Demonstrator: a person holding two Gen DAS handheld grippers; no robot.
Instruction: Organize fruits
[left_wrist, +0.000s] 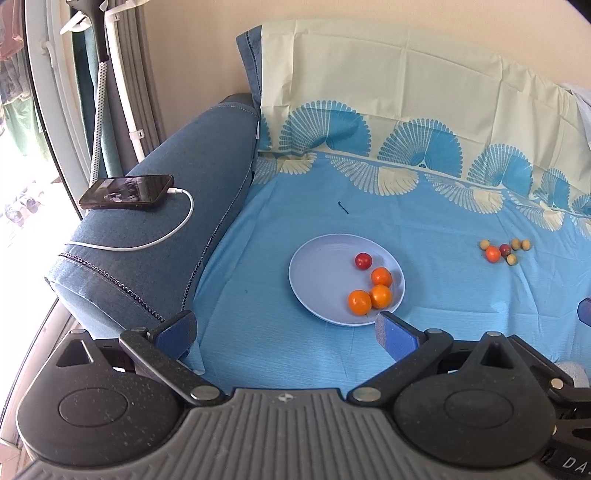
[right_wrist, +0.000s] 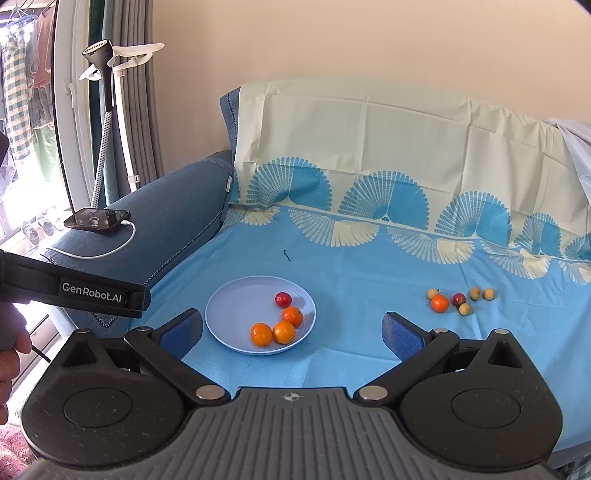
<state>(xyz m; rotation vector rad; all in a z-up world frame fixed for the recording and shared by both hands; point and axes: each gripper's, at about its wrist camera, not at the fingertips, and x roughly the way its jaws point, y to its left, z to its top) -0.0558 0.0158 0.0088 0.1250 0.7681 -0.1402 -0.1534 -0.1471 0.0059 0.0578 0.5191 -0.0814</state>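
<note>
While both hands wait | left gripper (left_wrist: 286, 332) and right gripper (right_wrist: 291, 332) released, nothing held | plate (right_wrist: 229, 306) gathers four fruits | loose fruits (right_wrist: 460, 297) right of plate, likely next.

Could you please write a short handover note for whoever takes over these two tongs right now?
Left tongs: open, empty, held back near the plate.
Right tongs: open, empty, also held back from the fruit.
Plate sits on the blue sheet and holds three oranges and one red fruit.
Loose pile lies on the sheet to the plate's right: one orange, one dark red fruit, four small yellowish ones.
Done: four fruits on the plate.
Left: the six loose fruits, probably nearer the right tongs.
</note>
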